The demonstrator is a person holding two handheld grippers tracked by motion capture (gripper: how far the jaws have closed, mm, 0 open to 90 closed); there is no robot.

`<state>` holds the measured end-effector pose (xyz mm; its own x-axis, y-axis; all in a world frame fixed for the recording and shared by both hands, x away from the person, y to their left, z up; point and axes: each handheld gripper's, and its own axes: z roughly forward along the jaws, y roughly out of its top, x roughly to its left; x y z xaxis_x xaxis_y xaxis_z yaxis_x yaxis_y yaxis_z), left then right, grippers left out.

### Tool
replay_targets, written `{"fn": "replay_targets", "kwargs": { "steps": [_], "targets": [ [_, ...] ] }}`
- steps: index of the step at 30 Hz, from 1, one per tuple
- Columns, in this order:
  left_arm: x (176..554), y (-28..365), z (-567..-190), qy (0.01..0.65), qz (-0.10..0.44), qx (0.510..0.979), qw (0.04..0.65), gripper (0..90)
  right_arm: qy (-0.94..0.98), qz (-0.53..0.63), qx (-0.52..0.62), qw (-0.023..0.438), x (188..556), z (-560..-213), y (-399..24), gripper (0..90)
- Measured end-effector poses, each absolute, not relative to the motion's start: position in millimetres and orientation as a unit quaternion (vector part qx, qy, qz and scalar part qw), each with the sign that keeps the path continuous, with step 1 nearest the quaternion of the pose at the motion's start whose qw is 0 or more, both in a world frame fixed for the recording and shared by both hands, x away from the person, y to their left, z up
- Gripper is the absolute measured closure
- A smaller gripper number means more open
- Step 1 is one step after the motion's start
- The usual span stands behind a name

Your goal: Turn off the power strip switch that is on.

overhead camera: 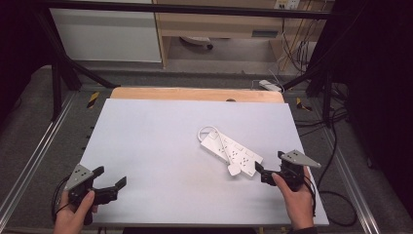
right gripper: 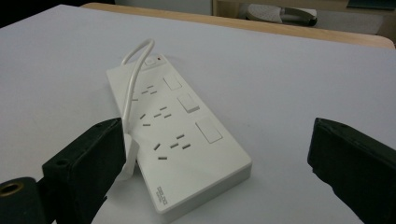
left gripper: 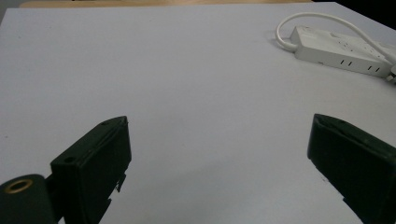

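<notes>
A wide white worktop (overhead camera: 160, 141) carries everything here. On its right half, nearer the person than the far edge, a white power strip (overhead camera: 232, 151) lies flat and slantwise, its white cord (overhead camera: 208, 130) looped at the far-left end and laid back along the top to a plug (overhead camera: 234, 169) at the near end. The right hand-held gripper (overhead camera: 269, 167) sits just beside that near end, jaws spread wide, holding nothing. The left hand-held gripper (overhead camera: 111, 176) rests at the near left corner, well apart, jaws likewise spread and empty.
</notes>
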<state>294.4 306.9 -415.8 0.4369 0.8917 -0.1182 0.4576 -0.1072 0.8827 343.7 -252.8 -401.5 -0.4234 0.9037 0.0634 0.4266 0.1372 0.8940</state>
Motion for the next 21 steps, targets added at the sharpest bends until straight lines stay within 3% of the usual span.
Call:
{"fn": "replay_targets", "kwargs": {
  "steps": [21],
  "targets": [
    [296.6,304.7,-417.9,0.479,0.23,0.711,0.459,6.4,0.716,0.464,0.455,0.257,365.5,-388.1,-242.1,3.5]
  ]
}}
